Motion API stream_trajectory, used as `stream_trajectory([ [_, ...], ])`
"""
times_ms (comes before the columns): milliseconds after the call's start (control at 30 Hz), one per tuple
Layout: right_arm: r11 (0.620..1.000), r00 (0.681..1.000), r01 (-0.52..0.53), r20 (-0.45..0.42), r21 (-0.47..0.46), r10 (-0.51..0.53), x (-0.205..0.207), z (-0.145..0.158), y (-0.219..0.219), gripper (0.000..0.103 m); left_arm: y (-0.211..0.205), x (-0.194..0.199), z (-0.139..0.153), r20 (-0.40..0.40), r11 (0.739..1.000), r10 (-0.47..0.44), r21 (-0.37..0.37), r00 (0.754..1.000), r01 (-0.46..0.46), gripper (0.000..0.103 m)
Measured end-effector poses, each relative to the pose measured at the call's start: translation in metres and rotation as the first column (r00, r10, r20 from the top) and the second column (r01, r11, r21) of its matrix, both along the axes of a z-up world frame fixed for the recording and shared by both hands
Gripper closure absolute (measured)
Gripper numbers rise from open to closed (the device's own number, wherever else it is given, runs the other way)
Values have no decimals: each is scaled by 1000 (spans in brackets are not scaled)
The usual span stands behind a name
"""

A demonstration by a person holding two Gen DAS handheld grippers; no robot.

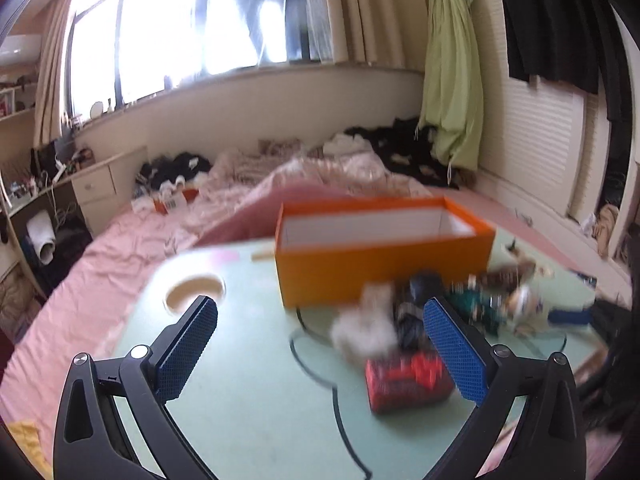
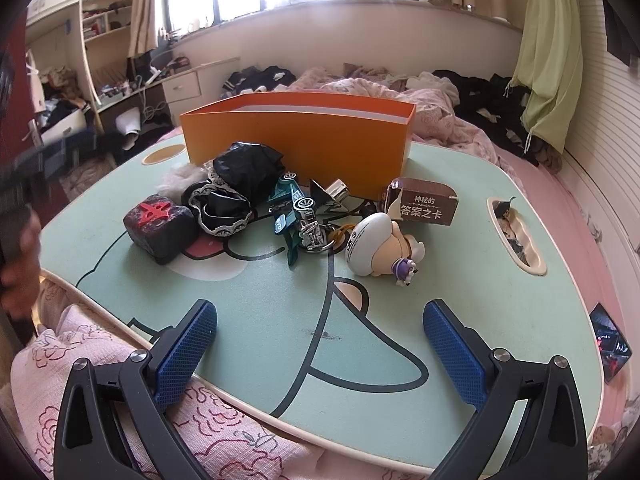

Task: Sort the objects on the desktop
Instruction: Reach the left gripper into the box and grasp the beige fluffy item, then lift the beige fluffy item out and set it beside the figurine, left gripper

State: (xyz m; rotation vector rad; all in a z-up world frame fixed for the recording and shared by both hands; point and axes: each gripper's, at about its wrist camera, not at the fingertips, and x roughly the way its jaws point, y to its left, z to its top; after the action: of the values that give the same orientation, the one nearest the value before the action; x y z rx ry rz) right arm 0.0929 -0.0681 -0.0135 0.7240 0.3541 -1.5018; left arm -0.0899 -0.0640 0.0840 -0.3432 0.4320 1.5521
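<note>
Orange box (image 2: 298, 142) at far side of mint bench (image 2: 460, 320), inside appears empty. Clutter piled just before it: dark block with red emblem (image 2: 160, 226), black lace cloth (image 2: 236, 188), teal toy car (image 2: 294, 212), round figurine (image 2: 380, 246), brown card box (image 2: 426, 202). Left claw (image 1: 320, 350) released, blurred view, nearest the block (image 1: 408, 380). Right claw (image 2: 320, 350) released, holding nothing. Sorting seems not begun; next, close on one item, carry to box.

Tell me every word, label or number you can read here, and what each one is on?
"神秘的 答案之卡": white print on the brown card box, right wrist view.
Round emblem and small print on the white toy figure: too small to read.
Markings on the teal toy car: too small.
Left wrist view: too blurred for any text.
</note>
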Motion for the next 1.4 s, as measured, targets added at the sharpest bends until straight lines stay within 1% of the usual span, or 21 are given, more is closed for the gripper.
stream_trajectory([
  [67,1000,1000,2,-1,0,-2,0,0,0,0,18,-5,22,28,1000,-14,-6,1000,15,0],
  [133,1000,1000,4,-1,1,-4,0,0,0,0,46,-10,39,88,997,-34,-62,996,39,1],
  [167,1000,1000,4,-1,1,-4,0,0,0,0,63,-11,44,127,992,-55,-106,990,69,4],
  [233,1000,1000,6,-2,1,-6,0,0,0,0,99,-7,43,194,965,-101,-221,976,143,12],
  [267,1000,1000,7,-2,1,-7,0,0,0,0,116,-4,39,221,945,-112,-277,969,172,20],
  [300,1000,1000,7,-2,1,-7,0,0,0,0,136,0,32,250,917,-116,-344,961,200,24],
  [333,1000,1000,8,-2,2,-8,0,0,0,0,158,6,22,280,879,-113,-418,953,227,29],
  [400,1000,1000,10,-2,1,-10,0,0,0,0,193,14,-1,334,799,-80,-542,939,260,30],
  [433,1000,1000,10,-2,0,-10,2,2,0,0,200,19,-12,346,771,-71,-576,935,272,30],
  [533,1000,1000,12,-3,1,-12,4,5,-2,0,219,37,-31,351,712,-63,-640,934,289,30],
  [633,1000,1000,15,-3,1,-15,4,5,-2,0,221,56,-34,332,692,-104,-653,938,308,30],
  [700,1000,1000,17,-3,2,-17,4,5,-2,0,227,63,-36,305,677,-101,-677,947,290,42],
  [733,1000,1000,19,-4,2,-19,4,5,-2,0,229,63,-35,296,665,-92,-692,951,280,60],
  [767,1000,1000,20,-4,2,-20,4,5,-2,0,234,63,-39,293,644,-78,-715,953,272,71],
  [800,1000,1000,20,-4,2,-20,4,5,-2,0,238,63,-45,305,624,-66,-730,950,278,71],
  [900,1000,1000,21,-4,2,-21,5,7,-5,0,241,64,-54,314,599,-66,-746,947,290,71],
  [967,1000,1000,24,-5,2,-24,5,7,-5,0,239,66,-58,317,597,-79,-744,945,300,71],
  [1000,1000,1000,24,-5,2,-24,5,7,-5,0,238,67,-59,316,606,-88,-736,945,303,71],
  [1067,1000,1000,26,-5,2,-26,5,7,-5,0,237,66,-59,335,616,-101,-719,937,323,78],
  [1167,1000,1000,28,-5,1,-28,6,7,-5,0,234,63,-53,347,644,-108,-689,932,331,88],
  [1400,999,999,34,-6,3,-34,5,6,-5,1,216,45,-11,411,747,-144,-551,900,371,93],
])
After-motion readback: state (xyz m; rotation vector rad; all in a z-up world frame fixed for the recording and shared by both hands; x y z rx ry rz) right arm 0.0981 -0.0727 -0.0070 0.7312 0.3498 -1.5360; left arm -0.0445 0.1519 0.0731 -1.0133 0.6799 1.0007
